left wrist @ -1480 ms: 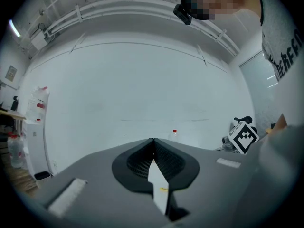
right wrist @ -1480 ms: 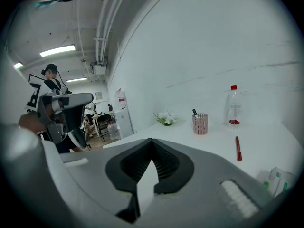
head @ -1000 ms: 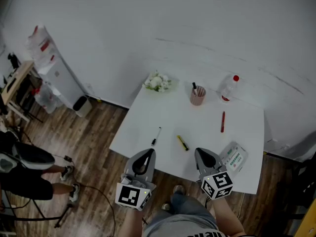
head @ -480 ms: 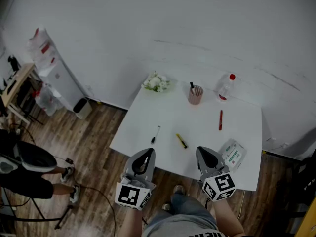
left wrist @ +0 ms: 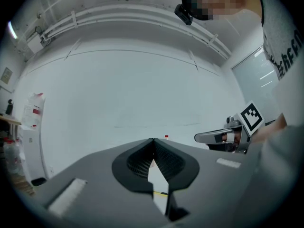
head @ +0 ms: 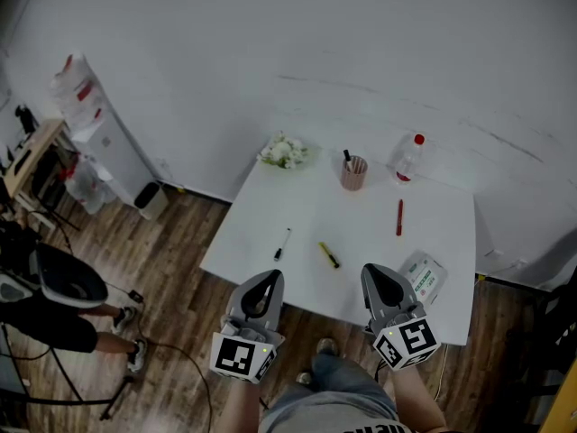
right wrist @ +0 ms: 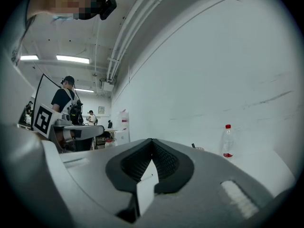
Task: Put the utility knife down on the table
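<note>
Two tools, the left tool [head: 268,280] and right tool [head: 375,271], have eased back toward six o'clock, jaws pressed together and empty. The yellow utility knife [head: 329,255] lies on the table [head: 306,213] between them at twelve o'clock, so the placing looks done.

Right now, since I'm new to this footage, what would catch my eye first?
The left gripper and right gripper hover shut and empty at the near edge of the white table. Just beyond them the yellow utility knife lies on it, a red pen farther right.
</note>
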Demonstrator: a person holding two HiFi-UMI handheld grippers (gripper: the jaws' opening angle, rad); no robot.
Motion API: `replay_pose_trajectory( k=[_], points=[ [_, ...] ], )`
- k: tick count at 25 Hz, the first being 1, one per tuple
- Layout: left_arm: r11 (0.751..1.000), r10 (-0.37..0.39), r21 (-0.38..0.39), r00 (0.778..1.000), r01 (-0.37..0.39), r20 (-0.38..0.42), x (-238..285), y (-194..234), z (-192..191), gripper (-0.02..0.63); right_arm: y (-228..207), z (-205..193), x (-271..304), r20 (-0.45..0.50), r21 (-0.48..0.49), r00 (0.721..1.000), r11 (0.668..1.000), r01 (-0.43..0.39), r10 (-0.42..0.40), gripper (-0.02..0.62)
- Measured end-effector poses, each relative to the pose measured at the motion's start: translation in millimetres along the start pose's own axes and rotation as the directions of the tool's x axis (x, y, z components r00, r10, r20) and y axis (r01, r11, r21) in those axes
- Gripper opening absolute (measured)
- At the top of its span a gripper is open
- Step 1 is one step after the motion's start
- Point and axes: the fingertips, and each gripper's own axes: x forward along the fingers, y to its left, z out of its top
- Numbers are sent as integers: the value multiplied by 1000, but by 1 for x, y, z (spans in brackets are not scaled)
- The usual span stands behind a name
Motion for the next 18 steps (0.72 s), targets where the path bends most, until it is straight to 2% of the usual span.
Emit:
replay_pose_trajectory(
  k=[18],
  points=[
    [1000,4,3,1000,-4,21,-12,-8,9,9,17,23,-19,63,-67,998,998,-21,25,-2]
  ],
)
